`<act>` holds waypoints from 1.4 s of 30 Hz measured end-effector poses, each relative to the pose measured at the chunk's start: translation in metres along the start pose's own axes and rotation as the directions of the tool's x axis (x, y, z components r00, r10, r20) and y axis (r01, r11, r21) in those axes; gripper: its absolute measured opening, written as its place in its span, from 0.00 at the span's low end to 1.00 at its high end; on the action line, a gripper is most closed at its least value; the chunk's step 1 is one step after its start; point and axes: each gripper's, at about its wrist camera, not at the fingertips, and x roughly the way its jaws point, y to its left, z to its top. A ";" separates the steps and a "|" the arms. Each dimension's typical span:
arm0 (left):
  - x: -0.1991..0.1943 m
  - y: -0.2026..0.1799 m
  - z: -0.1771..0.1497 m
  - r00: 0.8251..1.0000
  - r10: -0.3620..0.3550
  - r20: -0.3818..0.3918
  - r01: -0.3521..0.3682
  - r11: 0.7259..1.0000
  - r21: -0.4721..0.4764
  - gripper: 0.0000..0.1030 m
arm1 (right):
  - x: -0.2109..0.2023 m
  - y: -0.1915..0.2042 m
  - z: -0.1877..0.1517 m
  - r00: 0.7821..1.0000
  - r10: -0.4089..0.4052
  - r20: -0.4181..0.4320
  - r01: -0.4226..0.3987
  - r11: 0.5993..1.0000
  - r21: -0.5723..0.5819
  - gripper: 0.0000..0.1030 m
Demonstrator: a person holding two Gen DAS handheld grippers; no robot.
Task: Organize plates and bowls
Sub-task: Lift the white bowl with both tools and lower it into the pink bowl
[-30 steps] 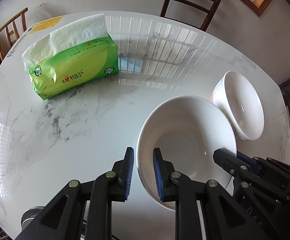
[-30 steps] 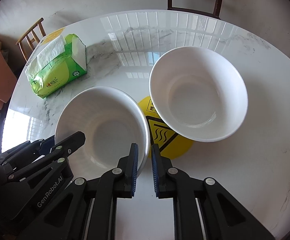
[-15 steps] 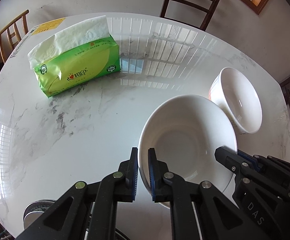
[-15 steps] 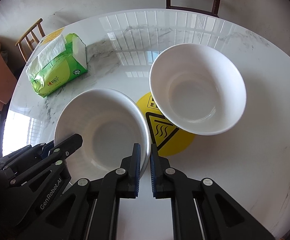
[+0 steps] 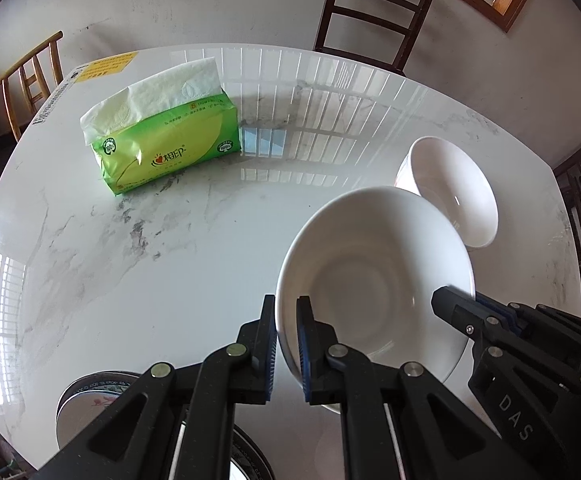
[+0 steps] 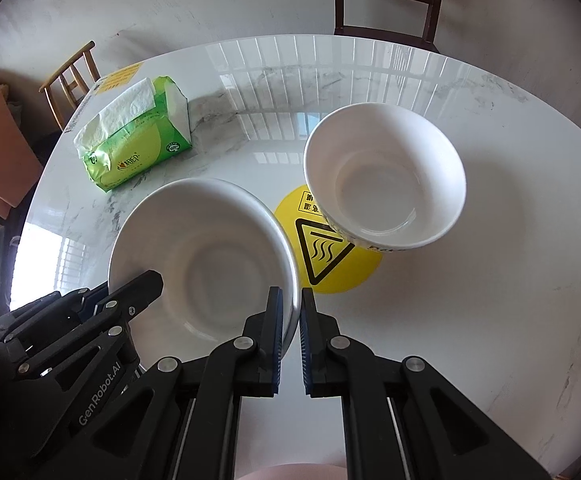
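A wide white bowl (image 5: 374,280) is held off the marble table (image 5: 130,272) by both grippers. My left gripper (image 5: 286,344) is shut on its left rim. My right gripper (image 6: 292,328) is shut on its right rim; the bowl shows in the right wrist view (image 6: 202,256). A deeper white bowl (image 6: 384,176) stands on the table to the right, partly over a yellow warning sticker (image 6: 326,260); it also shows in the left wrist view (image 5: 450,192).
A green tissue pack (image 5: 162,148) lies at the far left of the table. Patterned plates (image 5: 90,396) sit at the near left edge under my left gripper. Chairs (image 5: 370,12) stand around the table.
My left gripper closed onto the bowl's rim. Both grippers rose with the wide bowl, so the table and the deep bowl look farther away.
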 end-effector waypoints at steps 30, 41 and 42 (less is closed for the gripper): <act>-0.062 -0.034 -0.047 1.000 -0.007 0.030 0.005 0.999 0.047 0.09 | -0.068 -0.014 -0.046 0.998 0.016 0.056 -0.015 1.000 -0.018 0.08; -0.087 -0.052 -0.082 0.999 -0.023 0.032 0.020 0.997 0.080 0.09 | -0.096 -0.025 -0.078 0.998 0.041 0.053 -0.040 0.999 -0.010 0.09; -0.088 -0.054 -0.086 0.999 -0.023 0.031 0.020 0.996 0.086 0.09 | -0.099 -0.025 -0.081 0.998 0.039 0.056 -0.038 0.999 -0.012 0.09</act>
